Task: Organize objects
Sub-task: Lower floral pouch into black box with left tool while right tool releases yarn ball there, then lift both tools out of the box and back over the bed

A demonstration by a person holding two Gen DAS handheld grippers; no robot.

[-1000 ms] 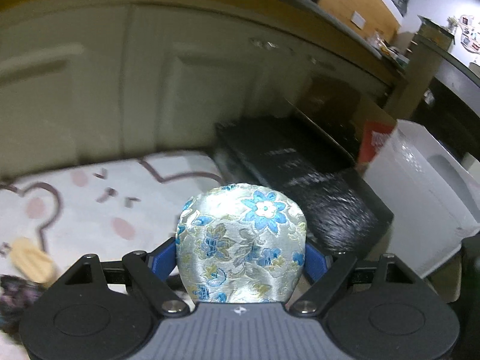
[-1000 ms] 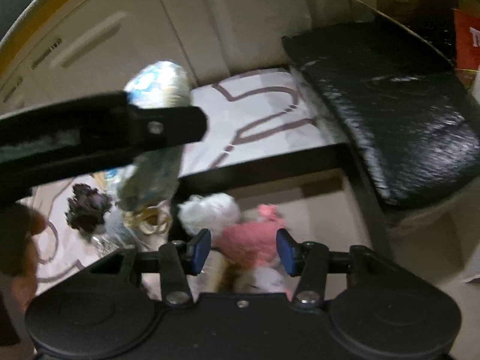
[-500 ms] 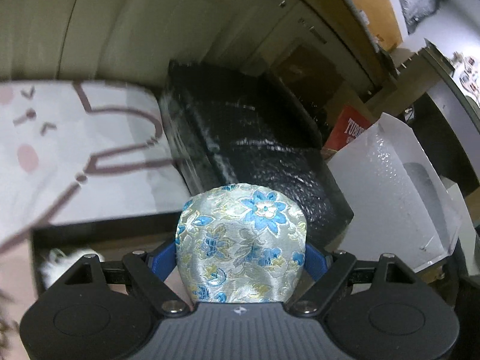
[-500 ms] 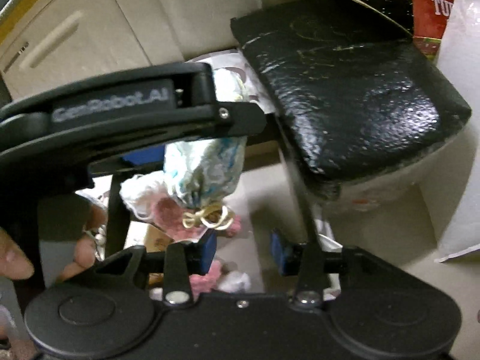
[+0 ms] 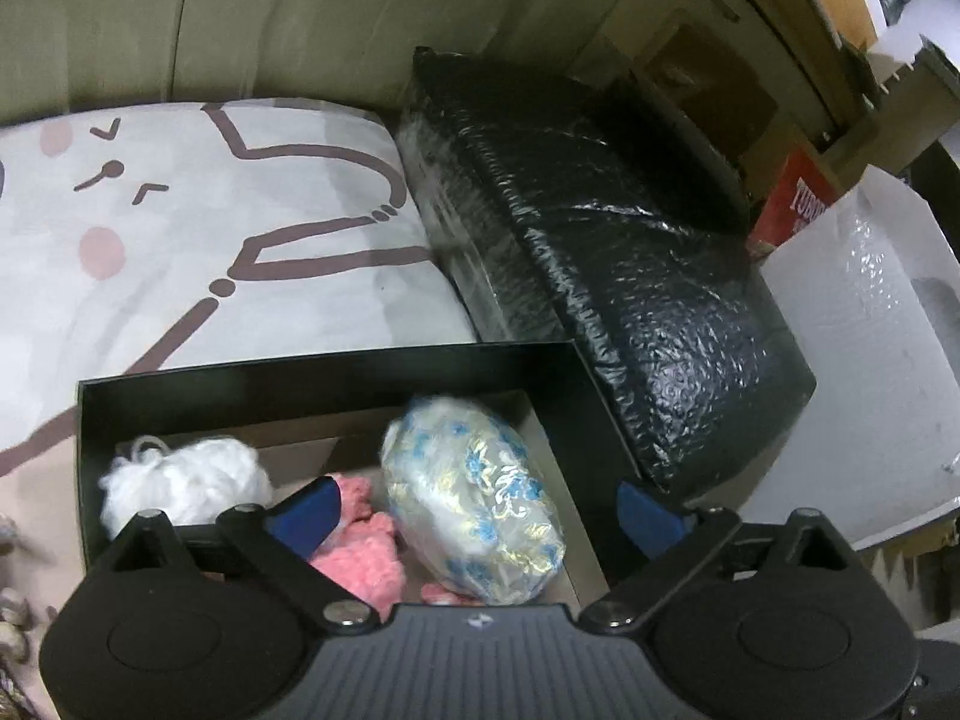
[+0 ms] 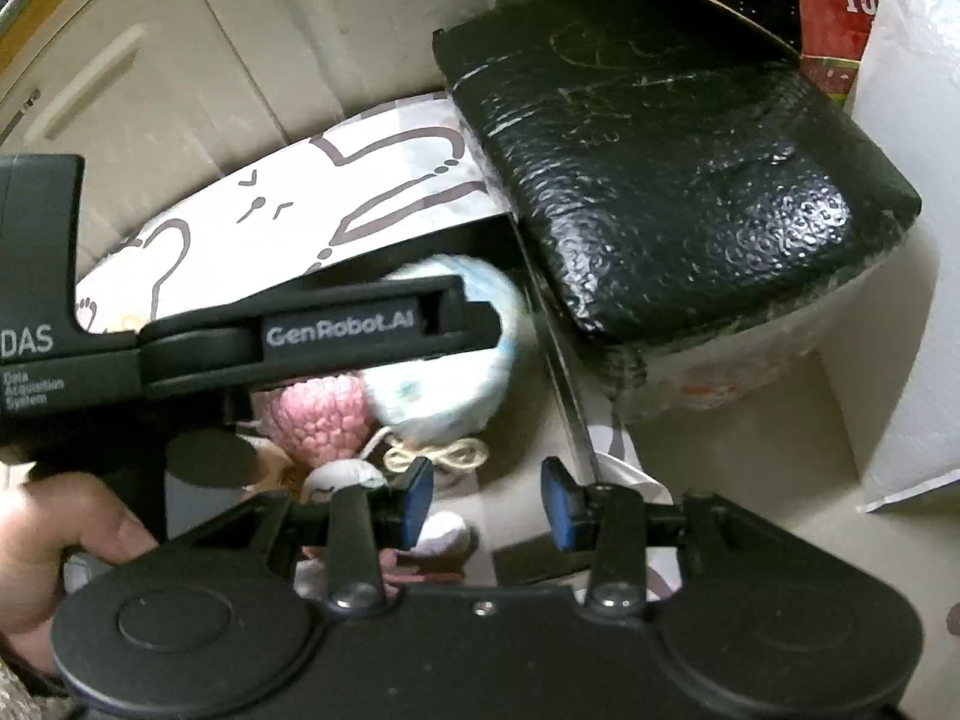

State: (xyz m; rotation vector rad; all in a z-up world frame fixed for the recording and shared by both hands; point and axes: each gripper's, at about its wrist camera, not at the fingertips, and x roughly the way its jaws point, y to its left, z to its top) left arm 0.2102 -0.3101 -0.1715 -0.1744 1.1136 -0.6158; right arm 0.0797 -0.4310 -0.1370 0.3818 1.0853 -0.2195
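A silver pouch with blue and gold flowers lies in the black box, beside a pink knitted item and a white yarn ball. My left gripper is open above the box, its blue pads wide apart and empty. In the right wrist view the pouch shows blurred behind the left gripper's body, with its cord bow and the pink item. My right gripper is open and empty over the box's near right side.
A large black bubble-wrapped package lies right of the box. A white mat with a brown cartoon drawing lies behind it. A white bubble mailer and a red carton stand at the right. Cabinet doors are behind.
My left gripper swung right over the black box and opened. The flowered pouch dropped from it into the box. My right gripper moved slightly closer over the box.
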